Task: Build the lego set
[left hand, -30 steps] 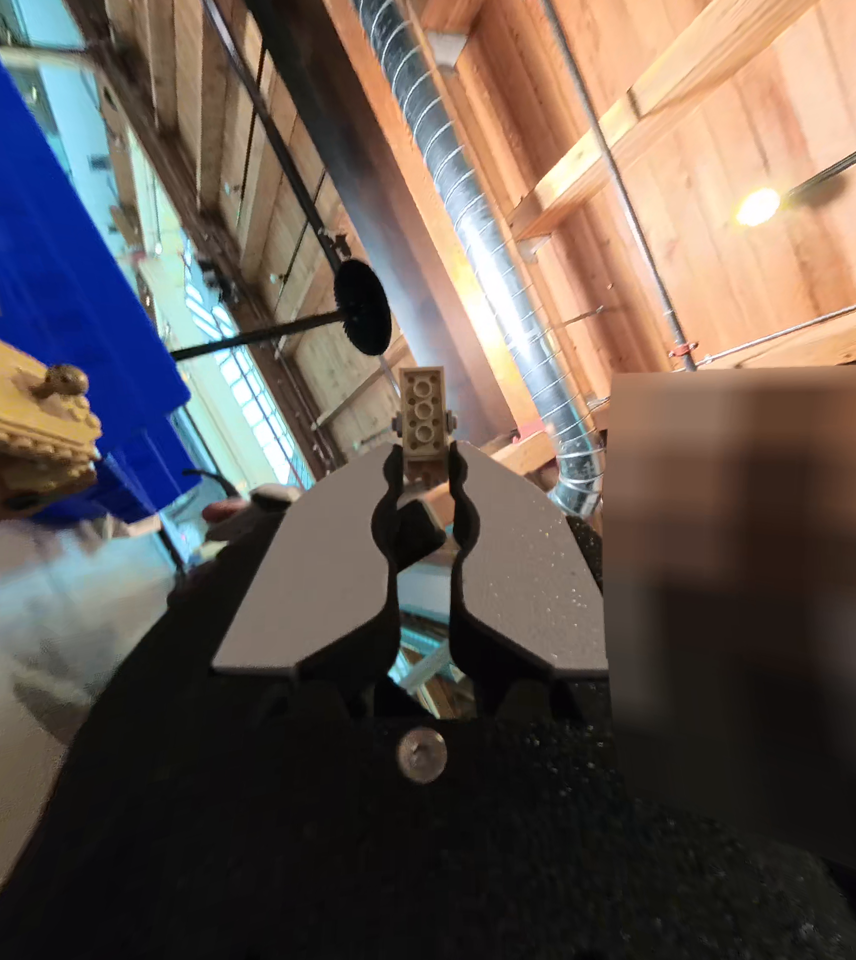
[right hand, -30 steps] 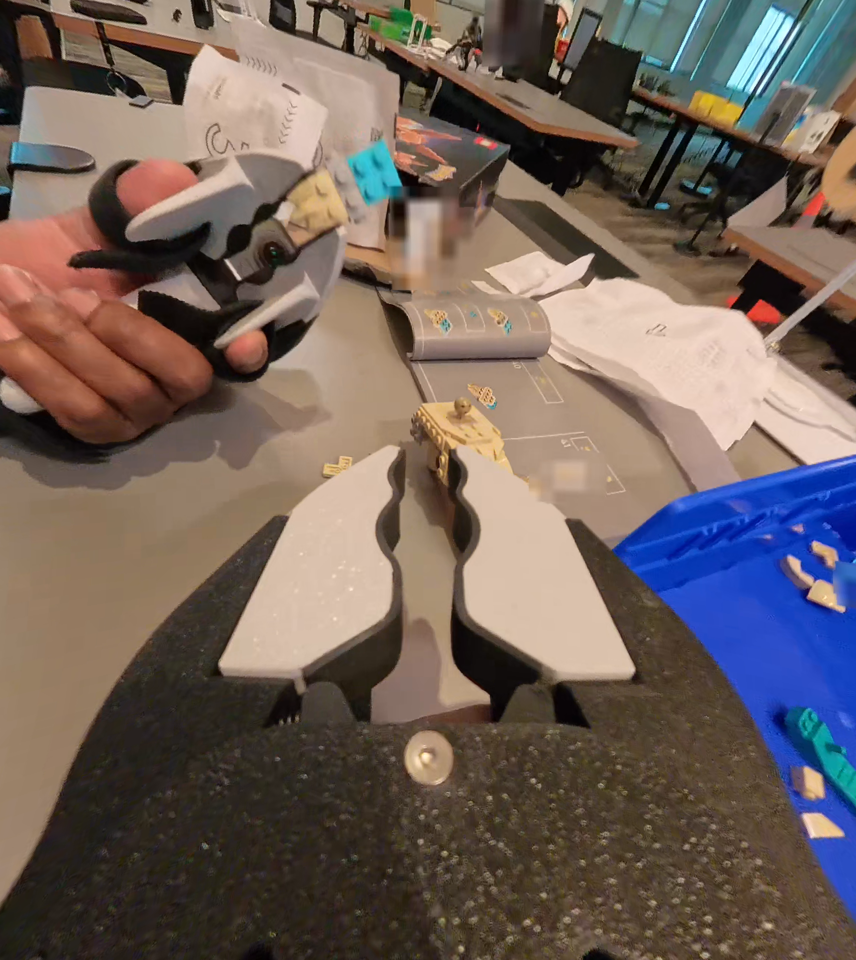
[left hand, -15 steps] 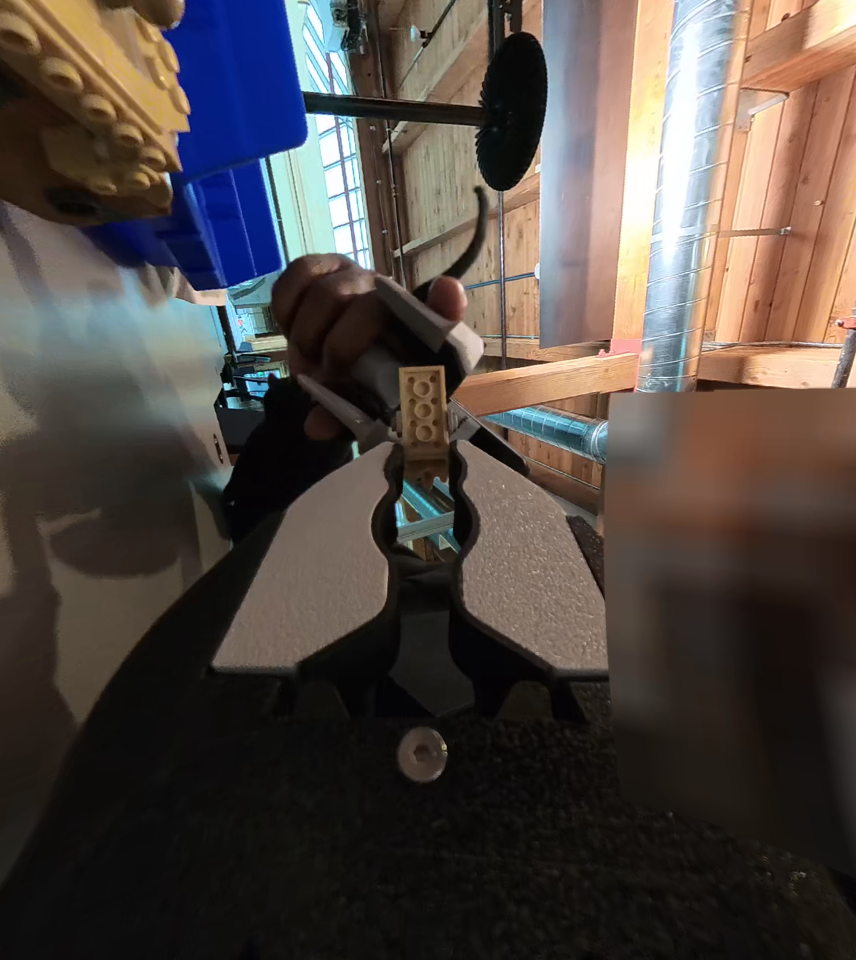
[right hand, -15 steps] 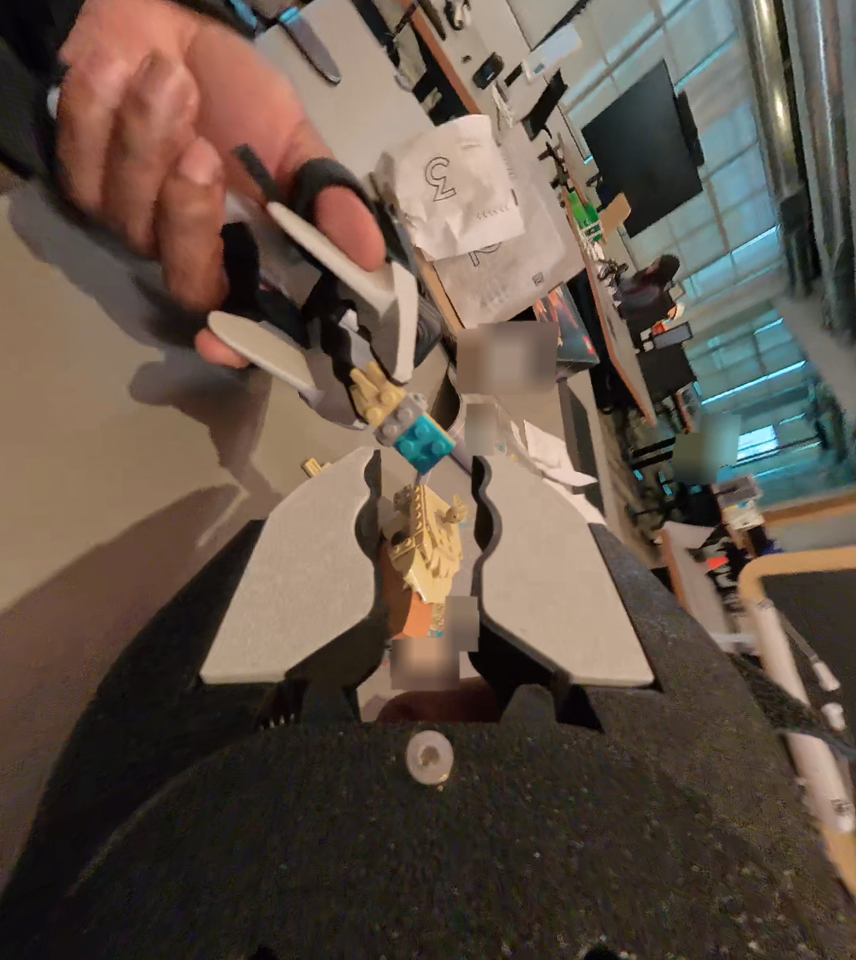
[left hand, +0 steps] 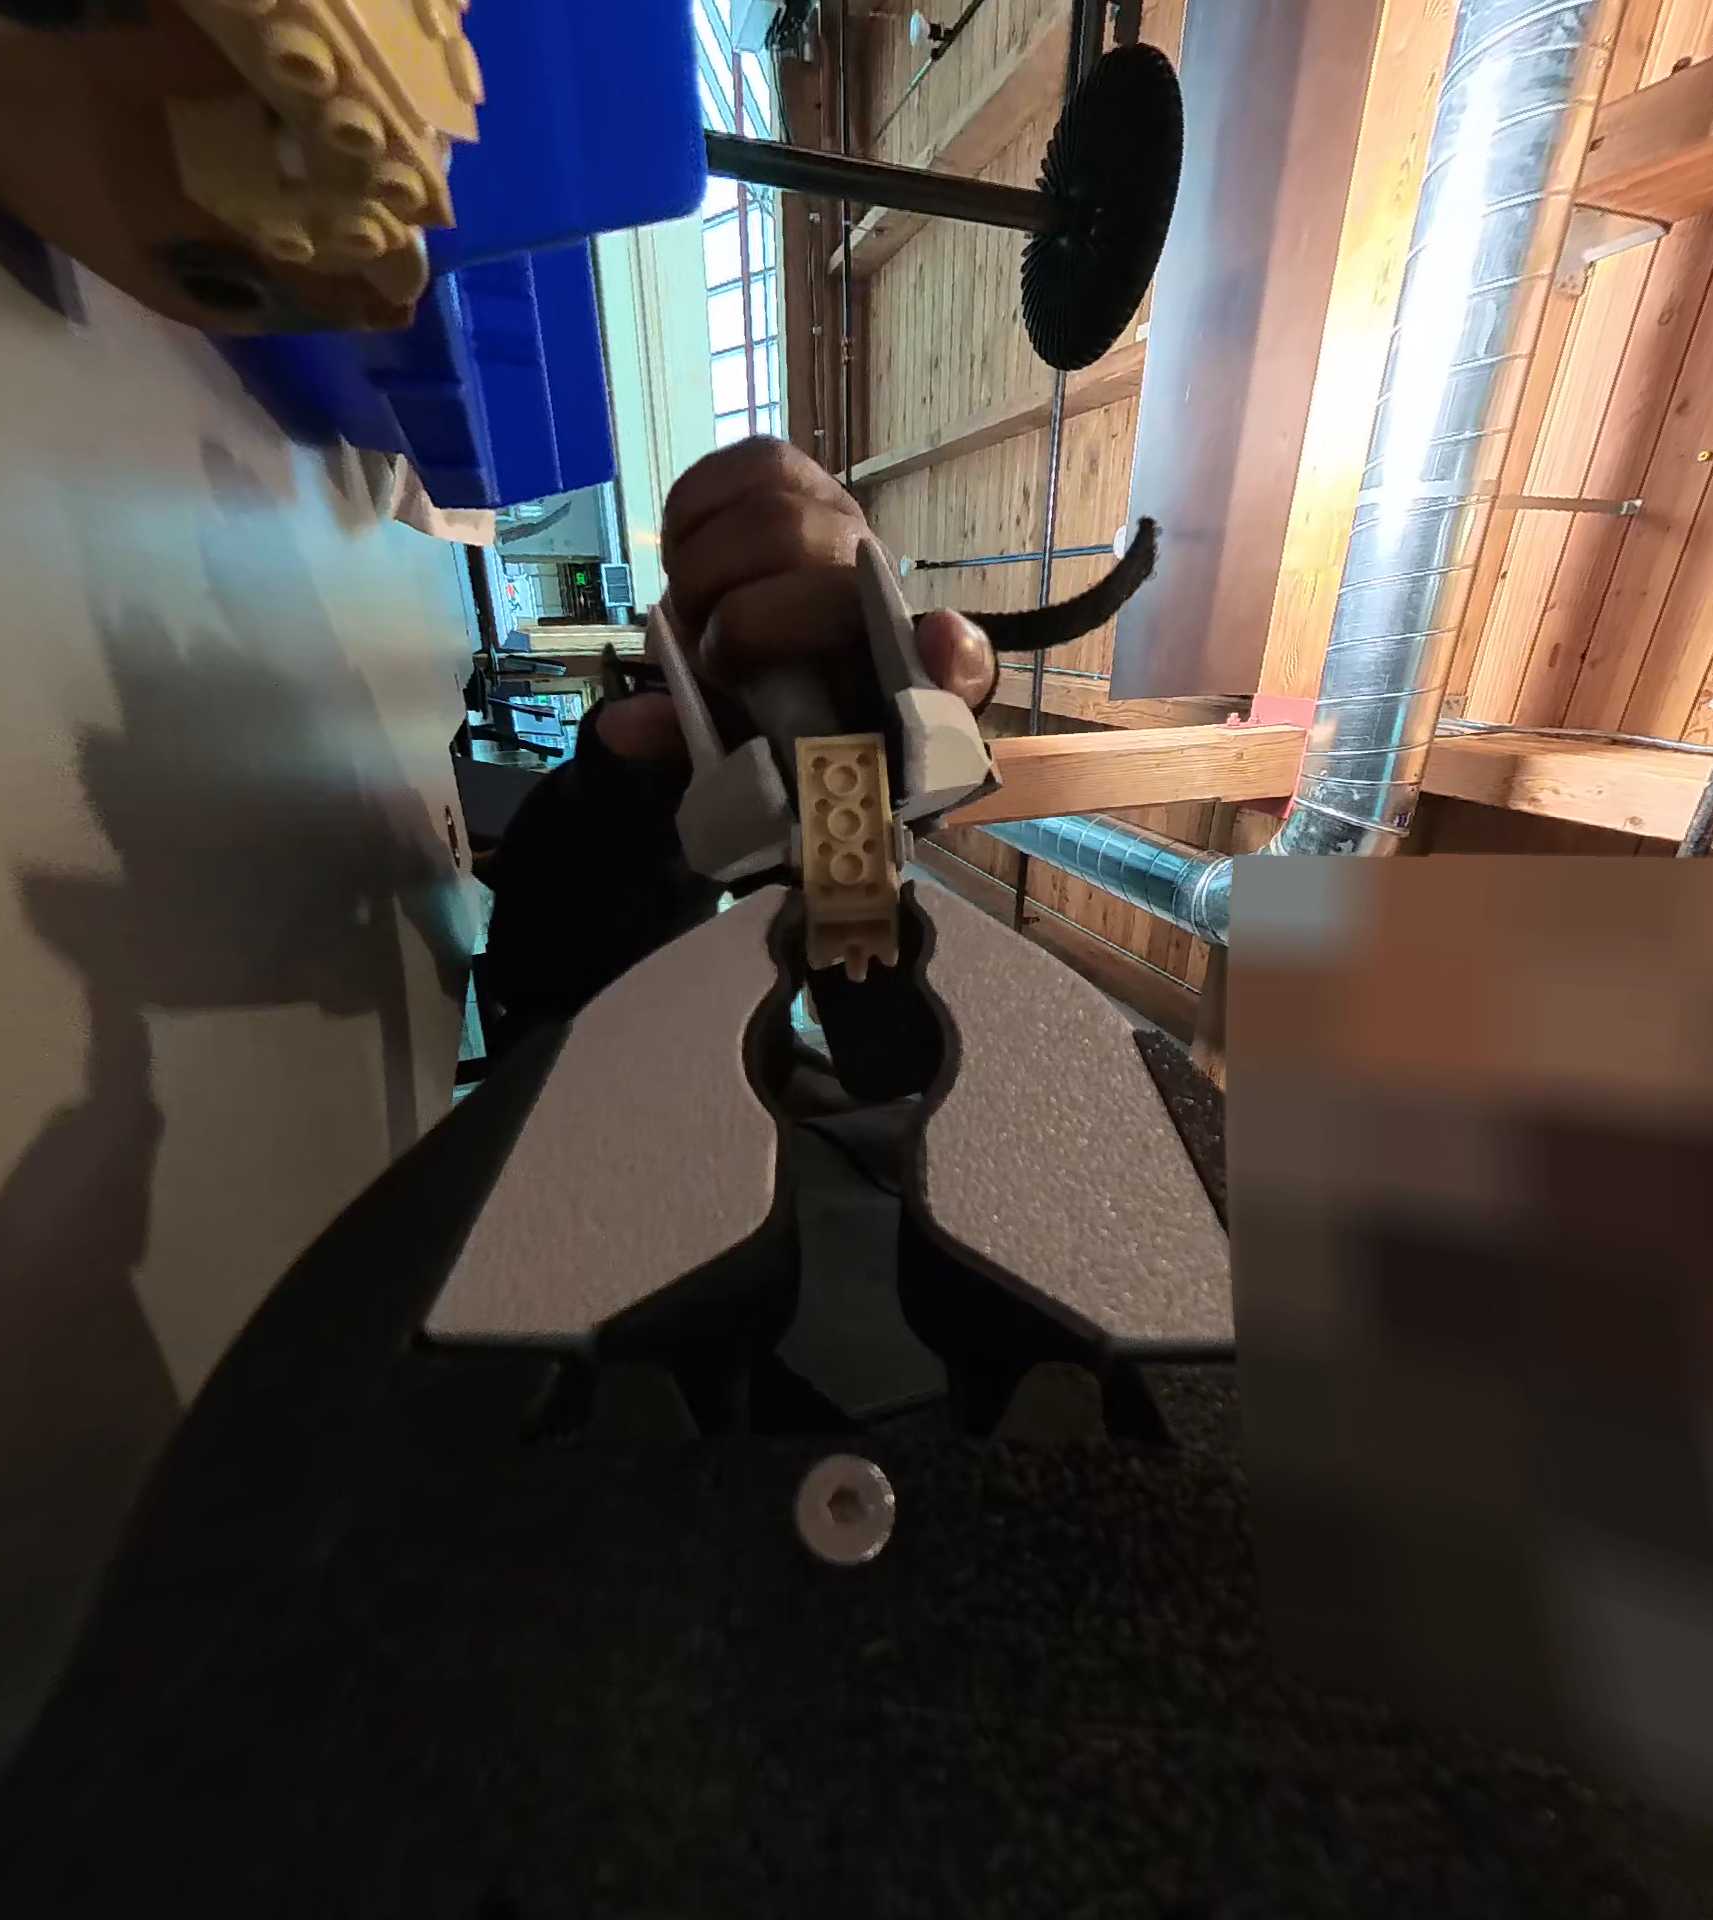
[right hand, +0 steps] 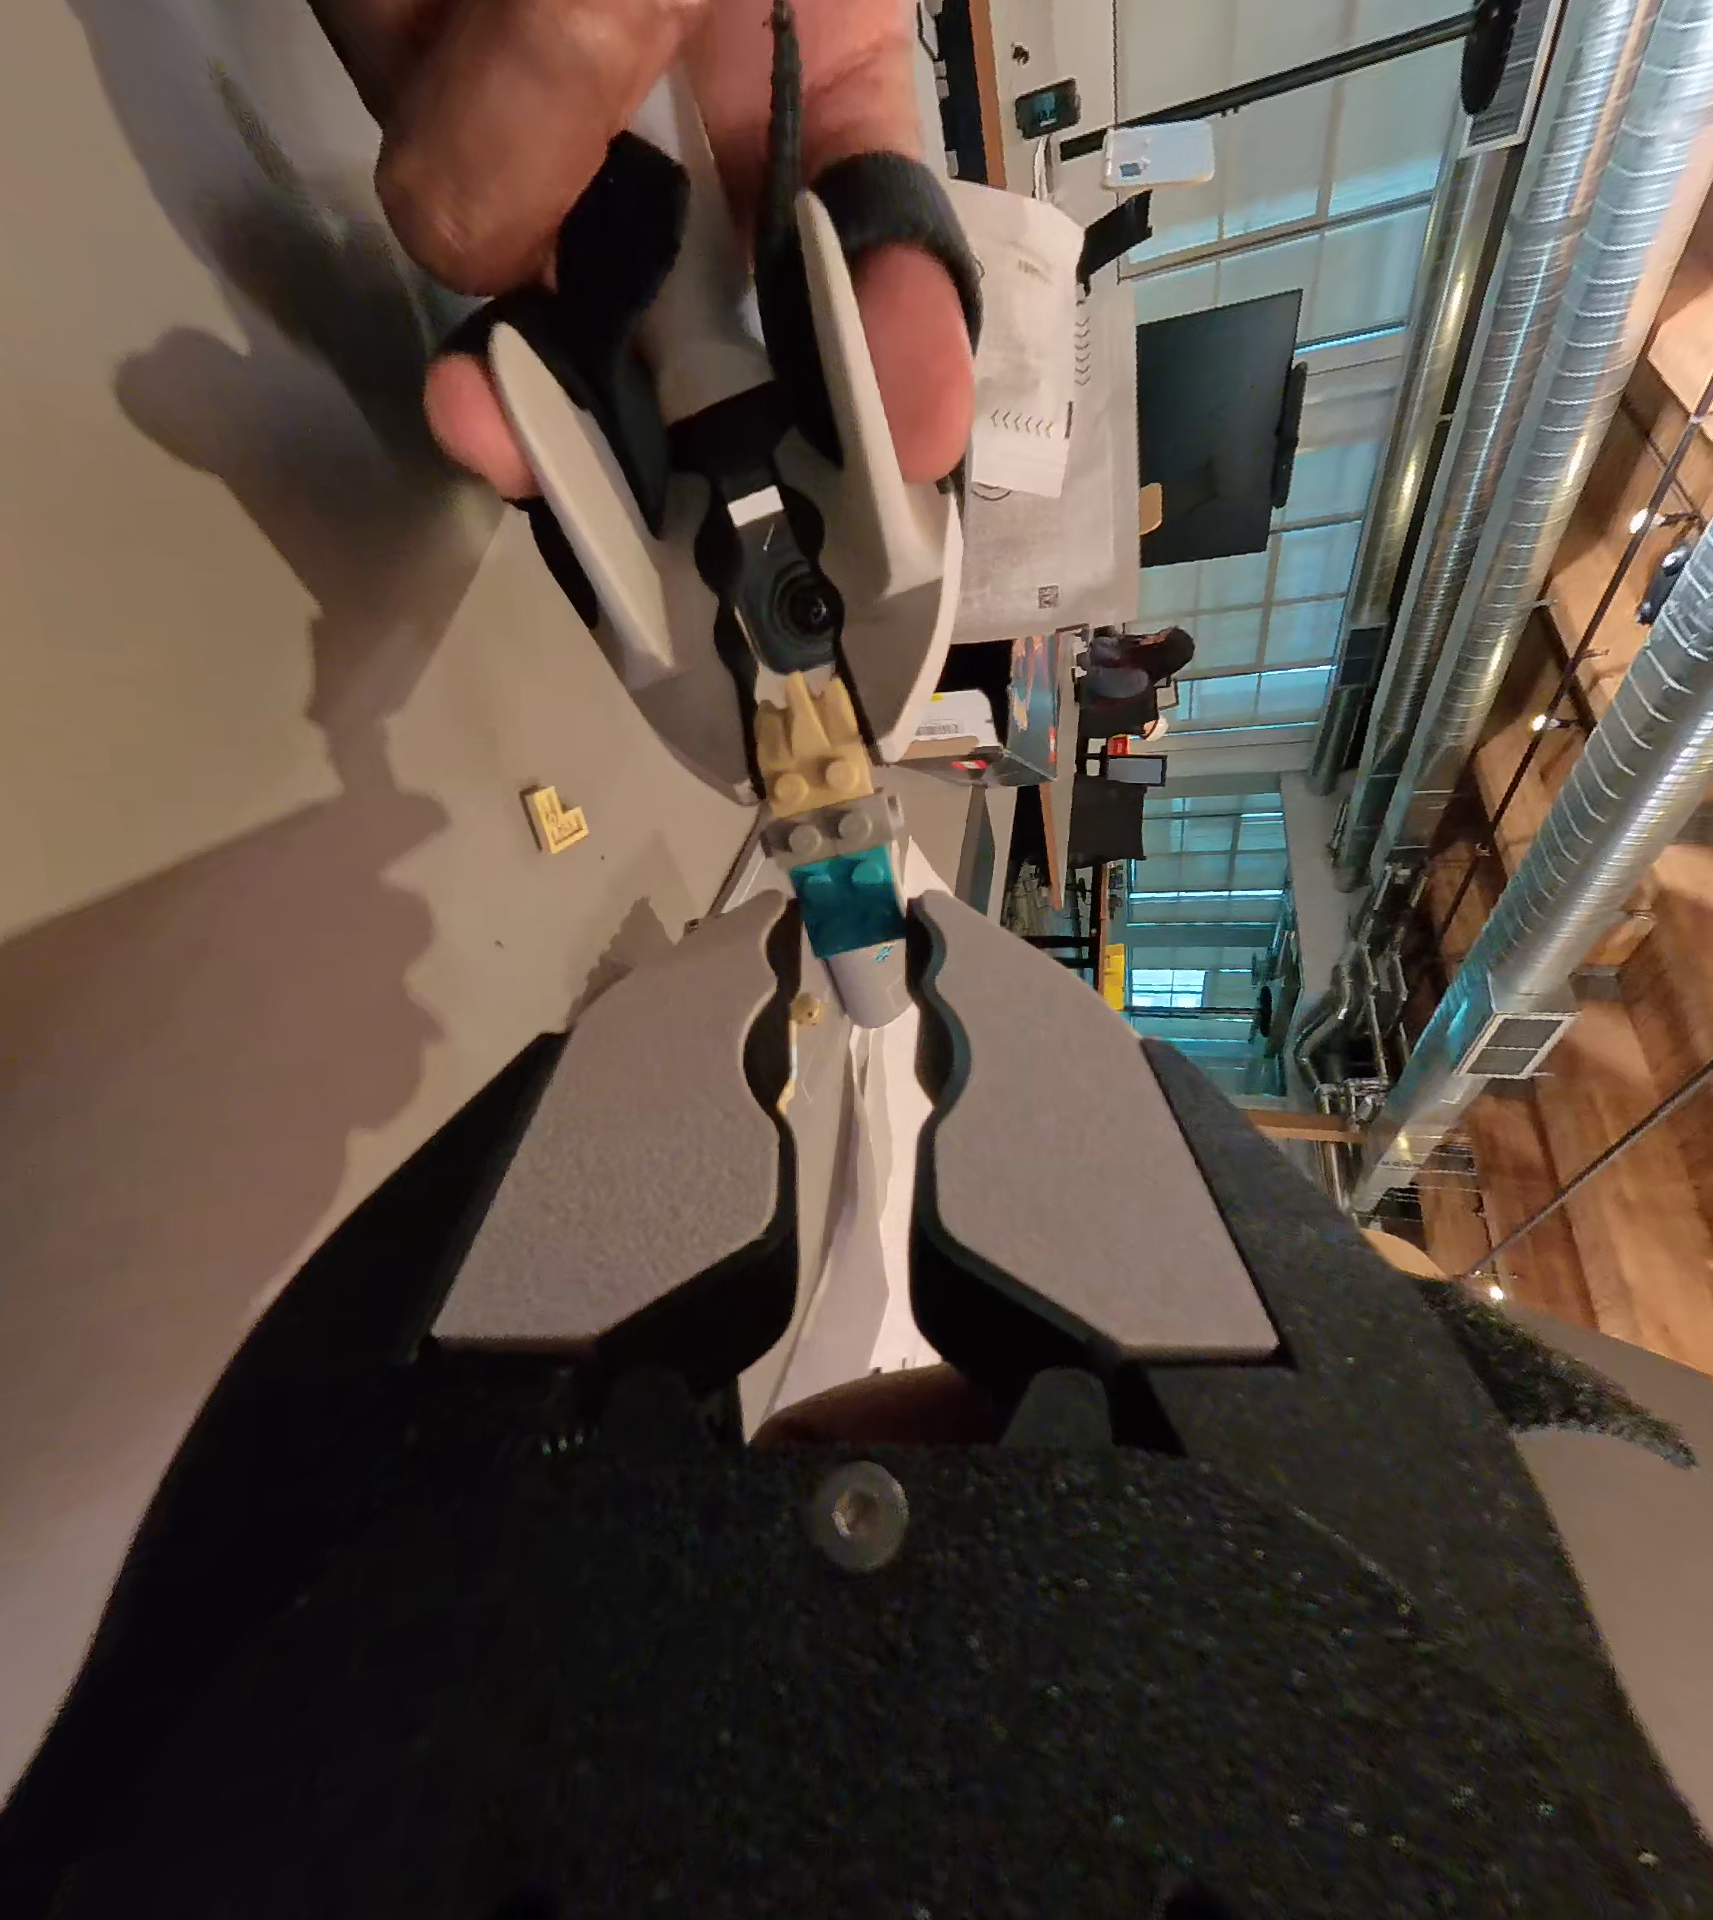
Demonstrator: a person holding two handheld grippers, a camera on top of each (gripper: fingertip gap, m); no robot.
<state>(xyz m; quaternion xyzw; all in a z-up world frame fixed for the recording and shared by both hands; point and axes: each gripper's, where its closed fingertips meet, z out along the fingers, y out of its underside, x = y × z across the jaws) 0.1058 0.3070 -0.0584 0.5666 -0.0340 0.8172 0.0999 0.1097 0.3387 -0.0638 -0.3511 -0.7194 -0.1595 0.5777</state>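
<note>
My left gripper (left hand: 847, 914) is shut on a small Lego assembly (left hand: 841, 821), whose tan underside faces its camera. In the right wrist view the left gripper (right hand: 816, 748) points at me from above, held in a hand. The assembly (right hand: 831, 831) runs tan, then grey, then teal, and ends in a grey round piece (right hand: 867, 987). My right gripper (right hand: 847, 920) is open, its fingertips on either side of the teal end with a small gap. The tan Lego model (left hand: 291, 156) sits on the table at the upper left of the left wrist view.
A blue bin (left hand: 561, 208) stands behind the model. A loose tan L-shaped plate (right hand: 553, 821) lies on the grey table (right hand: 104, 623). White paper sheets (right hand: 1028, 364) and a Lego box (right hand: 977, 727) lie farther back. My two grippers' fingertips are within a few centimetres of each other.
Both grippers have rolled and closed in on each other. The assembly's teal end, just above my right fingertips before, now sits between them. The model has left the right view's centre.
</note>
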